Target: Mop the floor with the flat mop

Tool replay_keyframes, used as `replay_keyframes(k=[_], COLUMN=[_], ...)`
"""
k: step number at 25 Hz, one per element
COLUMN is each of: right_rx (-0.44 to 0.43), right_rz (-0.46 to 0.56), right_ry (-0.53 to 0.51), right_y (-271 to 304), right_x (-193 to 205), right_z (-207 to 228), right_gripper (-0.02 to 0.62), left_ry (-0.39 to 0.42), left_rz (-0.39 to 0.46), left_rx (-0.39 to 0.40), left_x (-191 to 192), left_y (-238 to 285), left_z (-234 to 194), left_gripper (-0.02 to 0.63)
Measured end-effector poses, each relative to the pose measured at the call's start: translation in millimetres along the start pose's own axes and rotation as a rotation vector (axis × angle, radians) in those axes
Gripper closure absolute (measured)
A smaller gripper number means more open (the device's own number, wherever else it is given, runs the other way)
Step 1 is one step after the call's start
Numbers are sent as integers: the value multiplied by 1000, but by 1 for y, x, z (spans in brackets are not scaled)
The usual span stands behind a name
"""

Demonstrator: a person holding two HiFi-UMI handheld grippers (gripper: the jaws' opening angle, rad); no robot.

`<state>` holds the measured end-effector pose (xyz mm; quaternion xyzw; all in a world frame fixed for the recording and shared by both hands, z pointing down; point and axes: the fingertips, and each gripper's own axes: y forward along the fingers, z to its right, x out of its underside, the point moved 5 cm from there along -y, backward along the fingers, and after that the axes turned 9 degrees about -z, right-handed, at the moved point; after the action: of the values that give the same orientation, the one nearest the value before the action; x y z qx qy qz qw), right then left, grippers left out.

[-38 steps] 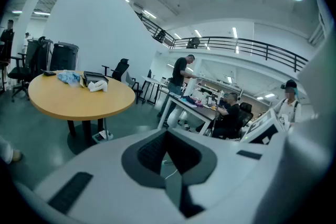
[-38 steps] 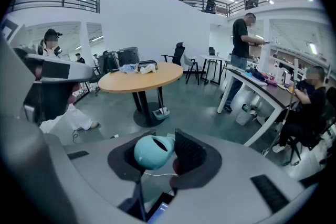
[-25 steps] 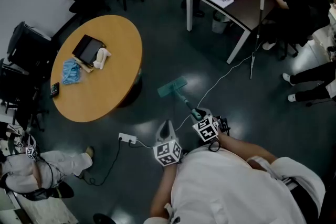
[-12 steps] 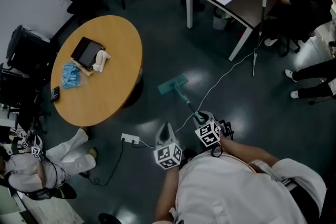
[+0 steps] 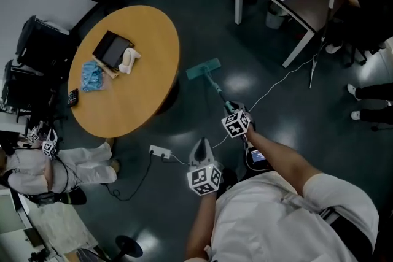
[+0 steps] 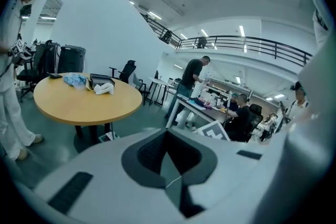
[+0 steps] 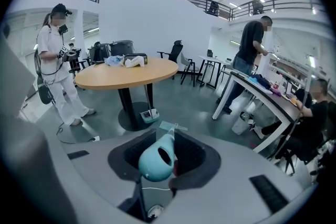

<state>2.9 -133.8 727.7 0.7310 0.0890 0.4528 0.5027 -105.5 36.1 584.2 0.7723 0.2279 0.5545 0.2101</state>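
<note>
The flat mop lies with its teal head (image 5: 202, 69) on the dark floor beside the round table, and its handle (image 5: 216, 92) slopes back toward me. My right gripper (image 5: 230, 112) is shut on the handle's upper end. In the right gripper view the teal grip with its hanging hole (image 7: 156, 161) sits between the jaws, and the mop head (image 7: 169, 127) shows beyond it. My left gripper (image 5: 201, 144) hangs close to my body, shut and holding nothing. In the left gripper view, only floor shows past the left gripper (image 6: 168, 139).
A round wooden table (image 5: 147, 83) with a tablet case and cloths stands to the left. A power strip (image 5: 161, 151) and its cables lie near my feet. A white cable (image 5: 276, 86) runs toward a dark desk (image 5: 295, 6). A person (image 5: 49, 162) stands at far left.
My right arm has stretched out and pushed the mop forward, so its head lies farther from me, beside the table. The left gripper stayed near my body.
</note>
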Motion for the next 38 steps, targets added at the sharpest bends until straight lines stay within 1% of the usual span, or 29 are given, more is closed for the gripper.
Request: replay_keyframes(k=[4, 8, 11, 15, 17, 19, 21, 23, 26, 28, 29, 31, 34, 36, 38], right_rx=[-6, -13, -30, -63, -78, -84, -84, -76, -56, -65, -78, -112, -141, -137, -125], right_rz=[12, -10, -44, -89, -108, -112, -96, -52, 28, 47, 34, -51, -195, -237, -240], right_ry=[-22, -1, -12, -35, -40, -54, -69, -76, -84, -82, -85, -104, -122, -104, -86], right_y=[9, -13, -51, -127, -161, -182, -189, -187, -179, -174, -174, -177, -182, -177, -165], right_x=[-15, 0, 25, 63, 77, 86, 90, 86, 63, 50, 48, 56, 91, 106, 109], right_z=[14, 19, 19, 20, 19, 17, 13, 9, 4, -1, -6, -19, -35, -35, -27], right_gripper=[482, 483, 483, 483, 483, 483, 483, 483, 483, 483, 482, 482, 479, 476, 476], left_ry=[-8, -11, -15, -7, -2, 2, 1, -5, -8, -10, -10, -10, -12, -21, -33], left_rz=[0, 6, 9, 19, 24, 25, 22, 15, 10, 10, 10, 7, 7, 5, 5], left_rx=[-7, 0, 14, 39, 48, 53, 54, 54, 52, 47, 43, 36, 19, 9, 4], left_x=[3, 4, 5, 2, 0, 0, 2, 6, 8, 10, 11, 12, 17, 20, 22], left_y=[0, 4, 5, 3, 3, 3, 3, 2, 0, -4, -6, -10, -17, -17, -14], left_z=[1, -2, 1, 8, 10, 11, 11, 11, 12, 13, 13, 14, 11, 7, 4], left_gripper=[606, 604, 604, 604, 604, 605, 604, 606, 604, 606, 604, 604, 606, 604, 605])
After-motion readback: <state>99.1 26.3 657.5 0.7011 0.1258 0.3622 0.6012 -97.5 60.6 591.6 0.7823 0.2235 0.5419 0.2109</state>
